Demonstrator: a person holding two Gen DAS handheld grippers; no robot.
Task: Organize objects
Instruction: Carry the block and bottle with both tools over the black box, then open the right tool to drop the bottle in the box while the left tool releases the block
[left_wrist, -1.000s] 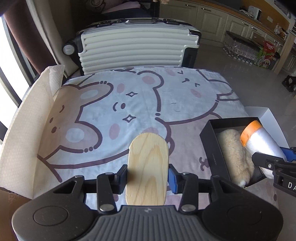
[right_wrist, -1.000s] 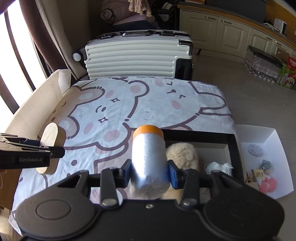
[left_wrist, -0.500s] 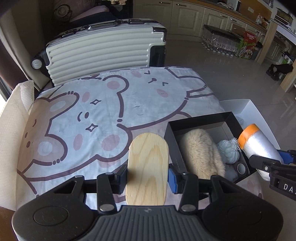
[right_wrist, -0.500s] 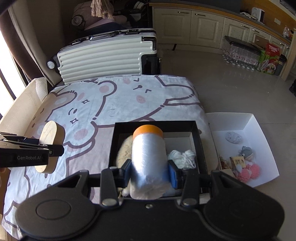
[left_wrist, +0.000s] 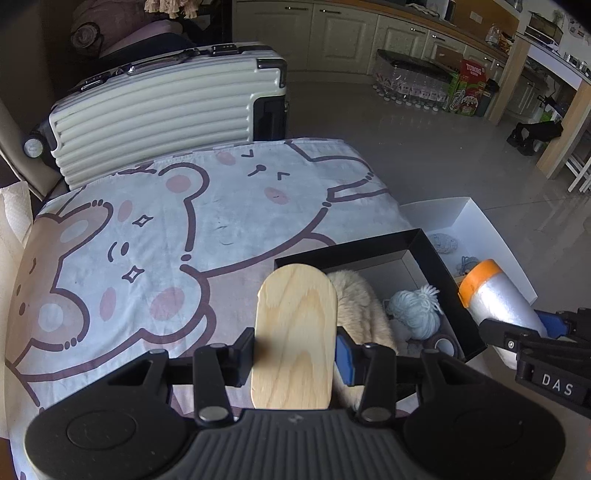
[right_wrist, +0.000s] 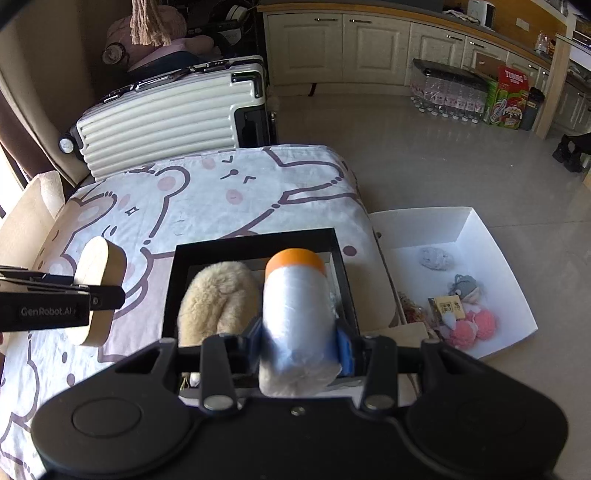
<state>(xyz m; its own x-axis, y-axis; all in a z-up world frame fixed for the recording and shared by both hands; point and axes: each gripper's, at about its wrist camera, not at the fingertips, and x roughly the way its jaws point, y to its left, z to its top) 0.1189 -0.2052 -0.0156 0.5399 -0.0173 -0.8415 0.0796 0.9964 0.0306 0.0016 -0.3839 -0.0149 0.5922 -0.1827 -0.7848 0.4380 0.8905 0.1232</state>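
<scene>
My left gripper (left_wrist: 293, 350) is shut on an oval wooden board (left_wrist: 295, 332), held above the bear-print cloth just left of the black box (left_wrist: 439, 258); it also shows in the right wrist view (right_wrist: 98, 291). My right gripper (right_wrist: 297, 343) is shut on a white thread spool with an orange cap (right_wrist: 295, 314), held over the right half of the black box (right_wrist: 255, 236). The spool also shows in the left wrist view (left_wrist: 498, 299). The box holds a beige furry piece (right_wrist: 218, 299) and a pale yarn ball (left_wrist: 417, 310).
A white tray (right_wrist: 480, 236) with small knitted toys and pink pompoms (right_wrist: 476, 325) lies right of the table, lower down. A white ribbed suitcase (left_wrist: 162, 110) stands behind the table. A cardboard wall (right_wrist: 22, 221) borders the left side. Tiled floor lies beyond.
Both grippers have swung rightward with their loads. The black box and white tray now sit further into view; the spool is over the box's right half.
</scene>
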